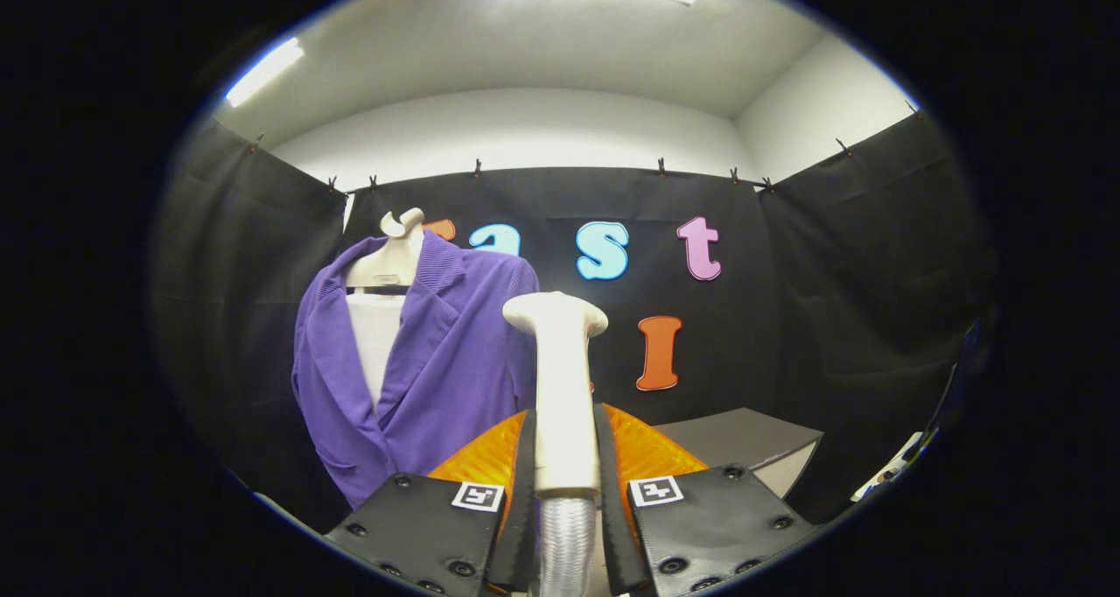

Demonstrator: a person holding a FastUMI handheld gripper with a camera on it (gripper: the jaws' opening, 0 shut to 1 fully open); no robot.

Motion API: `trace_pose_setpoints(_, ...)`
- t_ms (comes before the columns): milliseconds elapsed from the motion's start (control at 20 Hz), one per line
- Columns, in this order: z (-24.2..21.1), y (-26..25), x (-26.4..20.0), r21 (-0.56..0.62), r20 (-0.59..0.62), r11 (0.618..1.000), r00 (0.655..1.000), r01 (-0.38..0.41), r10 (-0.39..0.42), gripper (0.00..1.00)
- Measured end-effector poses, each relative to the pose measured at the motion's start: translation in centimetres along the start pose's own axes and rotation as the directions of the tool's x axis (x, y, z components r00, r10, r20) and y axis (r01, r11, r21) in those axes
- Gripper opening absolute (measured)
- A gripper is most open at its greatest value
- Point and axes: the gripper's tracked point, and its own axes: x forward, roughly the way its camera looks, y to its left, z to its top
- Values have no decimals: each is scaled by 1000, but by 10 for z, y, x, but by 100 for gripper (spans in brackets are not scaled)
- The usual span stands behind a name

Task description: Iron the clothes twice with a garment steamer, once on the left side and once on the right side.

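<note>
The gripper is clamped on the handle of a garment steamer, both fingers pressing its sides, while the ribbed hose beneath runs down out of sight, cut off between them. The steamer's upright head blocks part of the purple jacket, which hangs on a pale hanger over a white shirt, beyond the fingers and to the left, its hem hidden behind the left finger. A grey table stands to the right, farther back, against the black cloth wall.
</note>
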Motion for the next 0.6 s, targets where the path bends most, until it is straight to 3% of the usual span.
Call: trace_pose_setpoints(600,-1,113,-77,29,85,999,996,27,-30,39)
